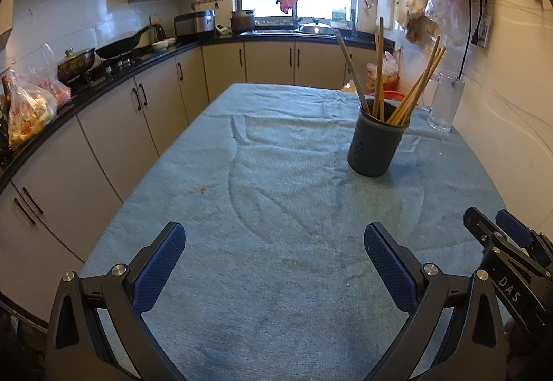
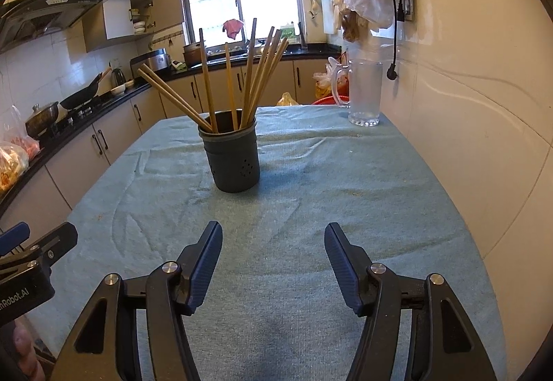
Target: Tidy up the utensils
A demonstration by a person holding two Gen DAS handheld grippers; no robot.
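- Left wrist view: the left tongs sit low over the worktop under its pale blue-green towel cover, blue pads spread wide, nothing between them.
- Ahead and to the right, the dark grey perforated cylindrical holder stands upright on the cloth, well apart from the tongs.
- Inside it, the long tan wooden chopsticks fan out: several lean right, a couple stand near straight, and one greyer stick leans left.
- Beyond the holder, near the wall, stands a clear glass mug with a handle.
- At the lower right edge the right tongs poke into frame; how far apart their fingers stand I cannot tell from here.
- Along the left runs the kitchen's black-topped cabinet run, carrying a black wok and a lidded steel pot.
- Right wrist view: the right tongs are spread wide too, empty, hovering over bare cloth.
- The holder sits dead ahead, slightly left of centre, chopsticks all inside, splaying left and right.
- The glass mug stands at the far right corner of the worktop, well apart from the holder.
- The left tongs show at the left edge.
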